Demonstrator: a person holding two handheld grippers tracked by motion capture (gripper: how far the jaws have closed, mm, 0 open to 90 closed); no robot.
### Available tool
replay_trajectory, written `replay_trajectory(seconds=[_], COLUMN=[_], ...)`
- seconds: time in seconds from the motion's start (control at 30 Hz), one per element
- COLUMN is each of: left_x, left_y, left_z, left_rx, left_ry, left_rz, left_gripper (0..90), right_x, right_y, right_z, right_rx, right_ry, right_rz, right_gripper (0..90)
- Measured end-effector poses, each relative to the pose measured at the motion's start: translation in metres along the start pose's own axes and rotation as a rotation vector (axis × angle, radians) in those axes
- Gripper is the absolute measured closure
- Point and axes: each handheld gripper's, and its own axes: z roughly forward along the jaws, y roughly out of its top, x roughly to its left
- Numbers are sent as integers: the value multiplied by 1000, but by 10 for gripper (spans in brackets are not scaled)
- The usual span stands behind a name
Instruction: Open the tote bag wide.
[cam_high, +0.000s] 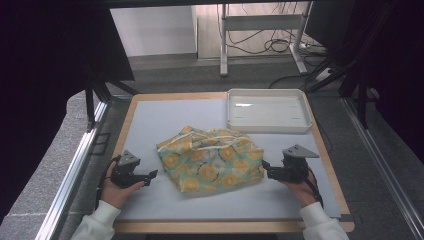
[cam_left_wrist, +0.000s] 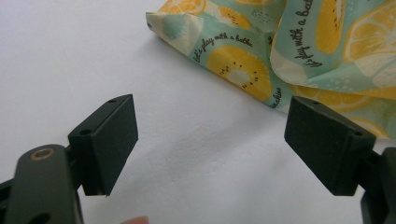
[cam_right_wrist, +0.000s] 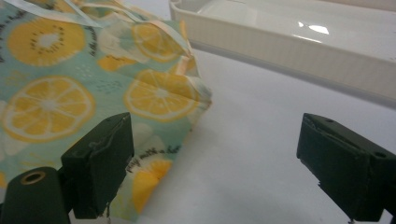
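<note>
Jaws on both grippers are spread wide with nothing between them. Left gripper (cam_high: 150, 176) sits at the lower left of the high view, held in a hand (cam_high: 116, 191) and aimed toward the cloth bundle (cam_high: 210, 158), just short of its near-left corner and not touching it. In its own view the fabric's edge fills the upper right while bare surface (cam_left_wrist: 70, 56) lies between the jaws. Right gripper (cam_high: 265, 168) is at the lower right, its tips just beside the bundle's right edge; I can't tell if they touch. That lemon-and-kiwi printed bundle lies crumpled in the middle of the pale surface, and a white tray (cam_high: 269, 125) sits in the upper right, apart from it.
</note>
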Motion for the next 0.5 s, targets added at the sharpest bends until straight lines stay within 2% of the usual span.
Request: replay_trajectory(seconds=[0.2, 0.37, 0.5], left_x=[1, 4, 7], left_y=[2, 4, 4], left_z=[-1, -2, -5], left_rx=[-2, -8, -18], left_ry=[-9, -3, -8], left_rz=[-13, -35, -45], left_gripper=[209, 222, 237], right_x=[-5, -6, -6], right_y=[-2, -3, -4], right_z=[-3, -7, -6], right_rx=[-11, -18, -17], right_ry=[-9, 7, 8], right_rz=[25, 48, 45], right_gripper=[127, 157, 176])
